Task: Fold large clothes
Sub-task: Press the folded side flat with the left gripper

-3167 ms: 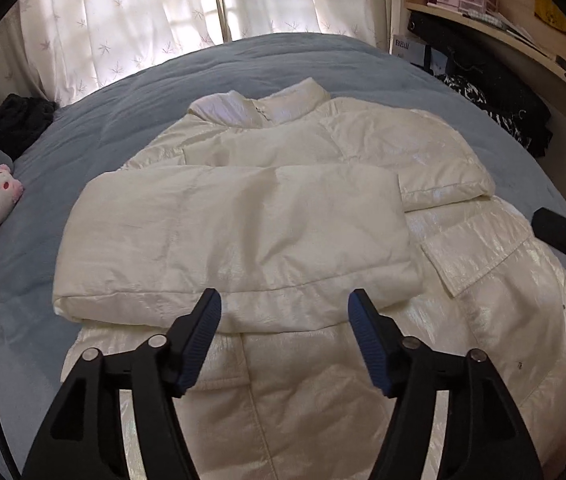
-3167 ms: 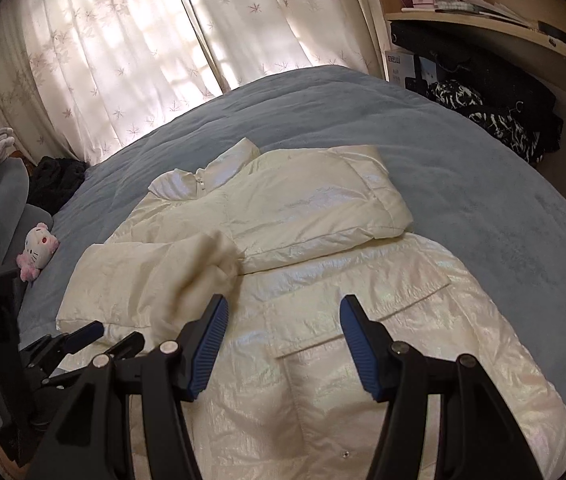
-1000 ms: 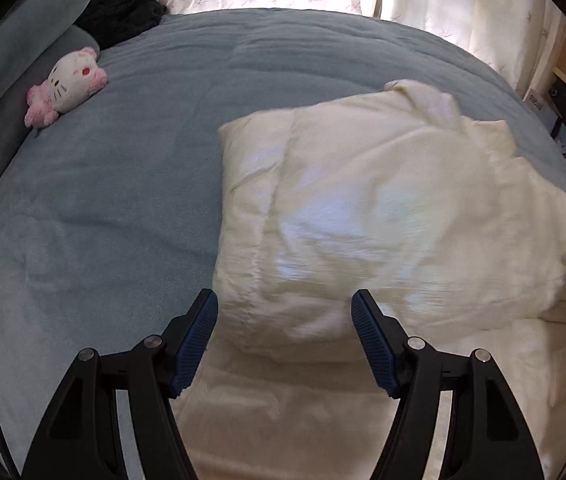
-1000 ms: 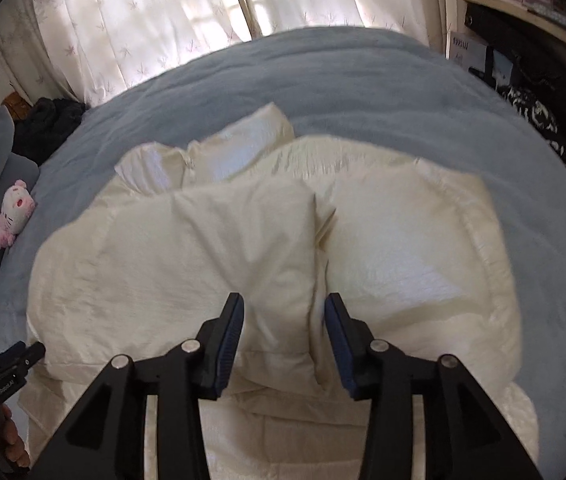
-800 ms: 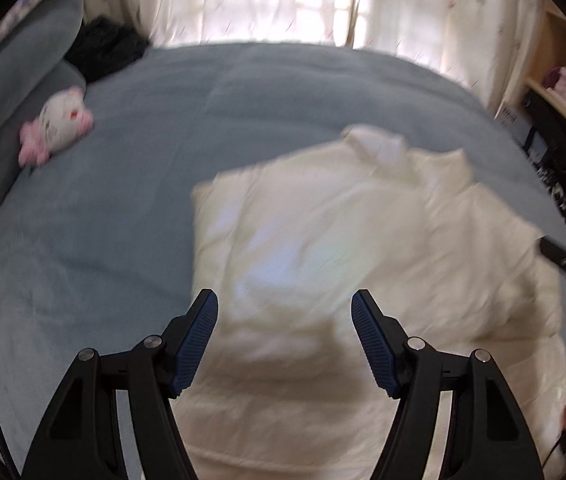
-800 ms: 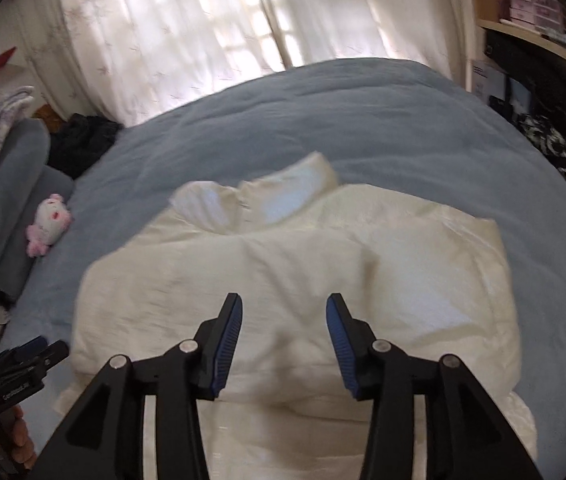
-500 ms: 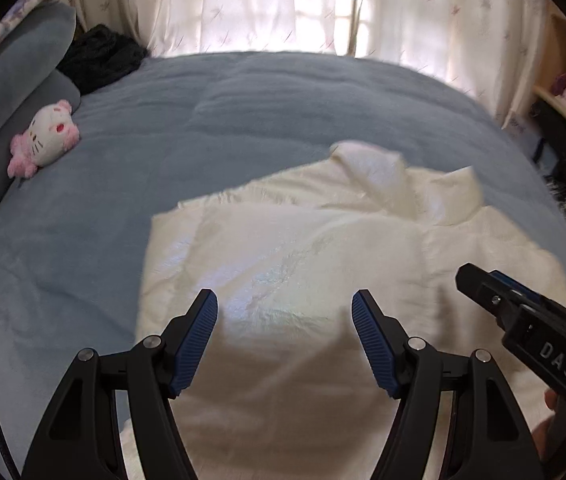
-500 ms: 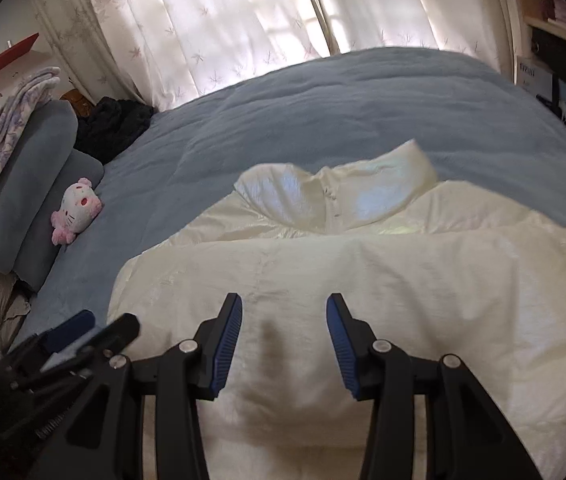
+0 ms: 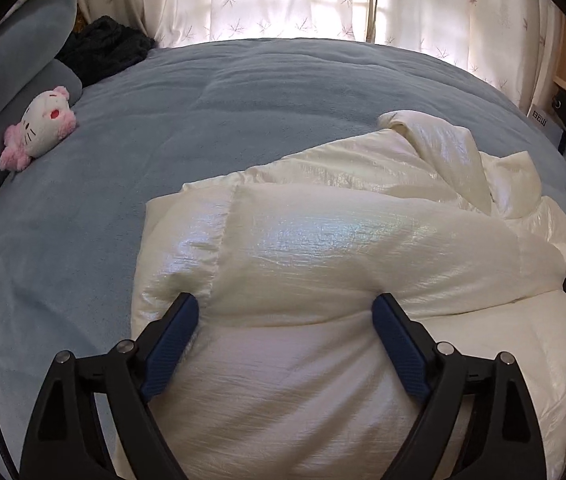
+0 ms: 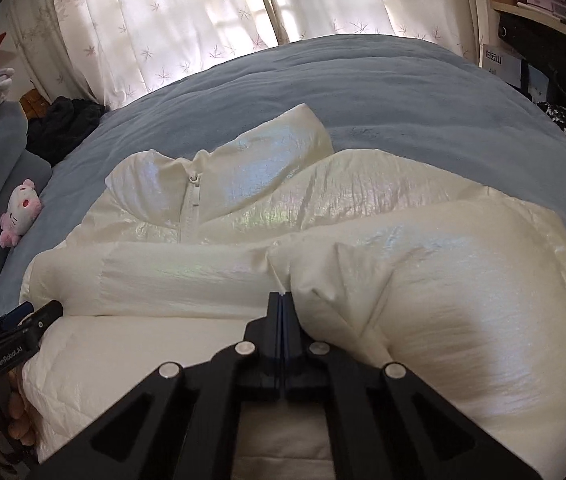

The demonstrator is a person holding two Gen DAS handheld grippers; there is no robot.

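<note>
L gripper jaws opening over near edge of glossy cream puffer jacket, nothing pinched; R gripper closed, grip unclear. Suggest: pinch hem both sides, fold far evenly

The jacket is a cream-white, glossy padded garment with a pearly sheen. It lies flat on the bed, front up, collar at the far end. The collar stands open, with the white zipper closed below it. Both sleeves are folded across the chest, forming a puffy band. The lower body of the jacket extends toward the near edge.
</note>
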